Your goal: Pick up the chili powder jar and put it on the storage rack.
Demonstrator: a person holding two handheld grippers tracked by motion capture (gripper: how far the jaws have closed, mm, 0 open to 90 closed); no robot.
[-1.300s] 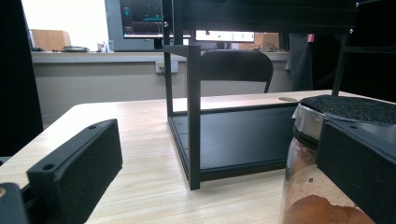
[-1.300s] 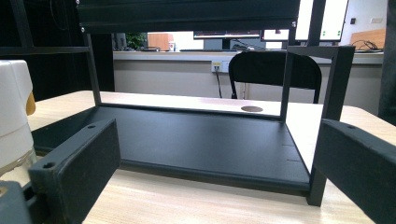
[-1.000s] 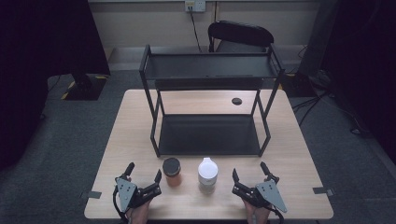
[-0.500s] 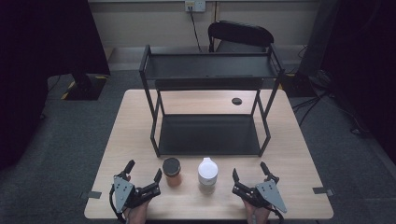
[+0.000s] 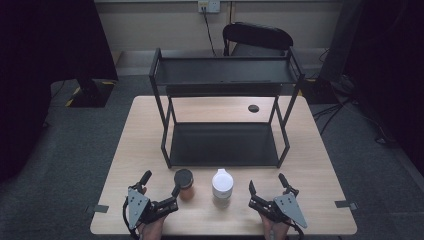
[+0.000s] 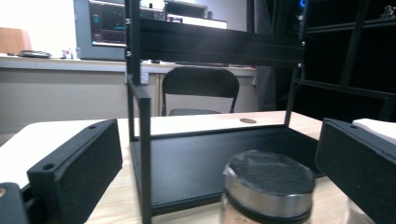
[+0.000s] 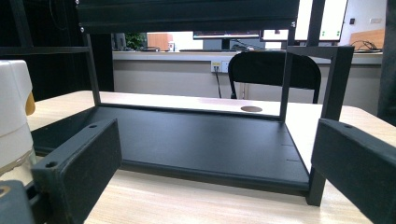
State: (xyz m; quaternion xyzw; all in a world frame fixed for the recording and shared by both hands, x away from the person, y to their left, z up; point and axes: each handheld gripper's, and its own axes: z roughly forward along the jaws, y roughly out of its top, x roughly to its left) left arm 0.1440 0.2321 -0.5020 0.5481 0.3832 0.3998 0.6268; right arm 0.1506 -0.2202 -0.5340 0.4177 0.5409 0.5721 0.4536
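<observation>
Glass with a dark lid, the jar (image 5: 184, 184) is seen from the high view on the worktop (image 5: 320, 165) before the rack (image 5: 225, 120), just beside the left gripper (image 5: 160, 184), whose fingers are spread; a white bottle (image 5: 222, 187) stands nearby, and the right gripper (image 5: 267, 185) is likewise held apart, both low and level. From the left gripper view, the jar (image 6: 268, 191) is judged rigid, smooth, breakable, best gripped across its body under the lid. From the right gripper view, open fingers (image 7: 79, 163) are aimed at the rack.

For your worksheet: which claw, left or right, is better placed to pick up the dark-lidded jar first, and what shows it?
Left. The left claw is open, with the dark-lidded jar right beside one fingertip and between its jaws in the left gripper view. The right claw sits beyond the white bottle.
</observation>
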